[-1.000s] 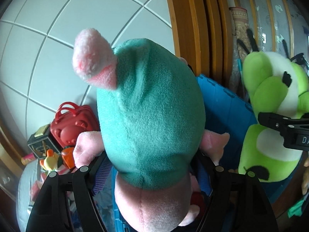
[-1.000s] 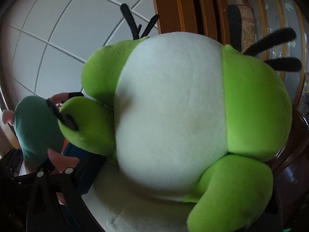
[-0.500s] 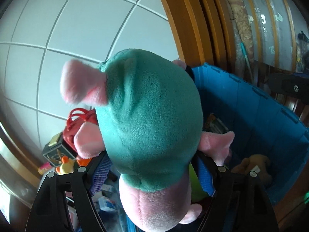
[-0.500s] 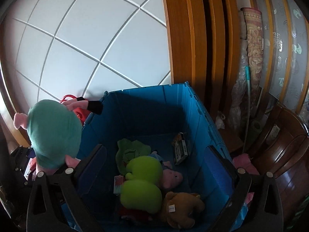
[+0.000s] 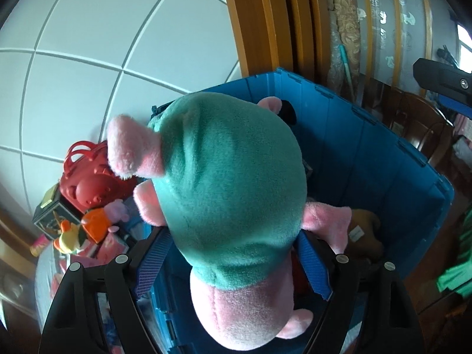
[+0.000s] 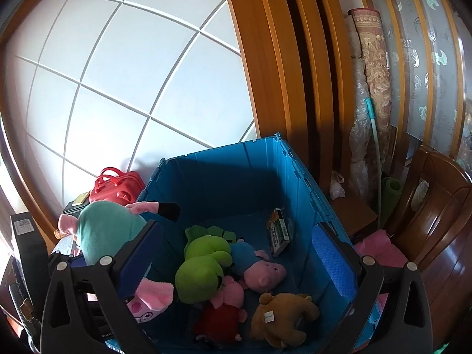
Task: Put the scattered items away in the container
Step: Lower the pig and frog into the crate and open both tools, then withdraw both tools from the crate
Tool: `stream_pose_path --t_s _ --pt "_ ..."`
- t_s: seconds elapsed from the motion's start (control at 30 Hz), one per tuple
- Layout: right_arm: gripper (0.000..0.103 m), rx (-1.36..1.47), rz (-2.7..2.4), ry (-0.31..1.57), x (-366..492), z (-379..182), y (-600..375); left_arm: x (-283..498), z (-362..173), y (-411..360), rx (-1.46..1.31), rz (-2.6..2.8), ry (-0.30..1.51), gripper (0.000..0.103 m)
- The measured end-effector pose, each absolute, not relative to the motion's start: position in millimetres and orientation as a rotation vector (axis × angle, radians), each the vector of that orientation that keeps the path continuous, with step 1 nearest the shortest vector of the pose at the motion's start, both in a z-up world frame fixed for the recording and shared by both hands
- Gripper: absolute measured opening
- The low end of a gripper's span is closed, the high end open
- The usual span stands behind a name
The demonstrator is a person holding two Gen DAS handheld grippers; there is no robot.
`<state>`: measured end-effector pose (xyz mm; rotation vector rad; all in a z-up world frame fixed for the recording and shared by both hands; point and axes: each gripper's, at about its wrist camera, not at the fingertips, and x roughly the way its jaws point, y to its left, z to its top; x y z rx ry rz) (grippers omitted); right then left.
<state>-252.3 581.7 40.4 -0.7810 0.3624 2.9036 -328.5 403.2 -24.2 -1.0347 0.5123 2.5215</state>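
The left wrist view is showing little besides the pig plush in a teal dress [image 5: 233, 194], which is filling the middle of the frame between the blue pads of the left gripper [image 5: 233, 262]. The jaws have just been opening, yet the toy is sitting between them, its body reaching both pads, so it is being gripped around the waist rather than let go. Its pink arms are sticking out to both sides and its pink head is hanging down toward the camera. Behind it, this view is catching only the far wall of the blue crate [image 5: 368, 159] and a corner of a brown teddy bear [image 5: 365, 230], plus a red toy bag [image 5: 88, 177] and a dark box [image 5: 48, 218] lying outside the crate on the left. The right wrist view is opening up the crate's inside [image 6: 236, 183]: a green frog plush [image 6: 203, 268], a pig plush in blue [image 6: 259, 265], another pig plush in red [image 6: 224, 309], the teddy [image 6: 283, 318] and a small green carton [image 6: 278, 231] are lying on its floor. It is also showing the teal pig [image 6: 103, 230] hanging over the crate's left rim, above the contents. The right gripper [image 6: 236, 253] is standing wide apart with nothing between its pads, hovering over the crate.
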Motion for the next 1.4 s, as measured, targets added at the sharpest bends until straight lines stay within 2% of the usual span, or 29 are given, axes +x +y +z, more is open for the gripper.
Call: stream_pose_path --t_s 0.1,0.2,0.27,0.33,0.63,1.0,1.4 --pt "0.103 -0.772 2.900 0.392 -251.6 41.0 591.2 -334.6 -19.2 406.6 -1.041 2.540 0.549 0.089" --pt "0.103 -0.782 2.905 0.415 -253.5 35.4 596.3 -331.5 -12.9 403.0 -1.044 2.531 0.509 0.089" --pt "0.103 -0.766 2.905 0.410 -253.4 34.0 593.0 -331.0 -5.2 411.3 -0.961 2.560 0.591 0.095" --pt "0.103 -0.770 2.900 0.423 -262.4 36.5 597.9 -342.6 -0.9 420.8 -0.993 2.608 0.703 0.097" --pt "0.103 -0.657 2.937 0.416 -247.4 50.5 596.1 -301.3 39.0 374.4 -0.733 2.758 0.393 0.097" --pt "0.103 -0.546 3.033 0.244 -222.6 40.5 526.3 -261.1 41.8 327.4 -0.610 2.868 0.307 0.097" --pt "0.103 -0.477 3.120 0.132 -206.1 37.3 474.3 -241.5 26.6 261.3 -0.617 2.964 0.190 0.097"
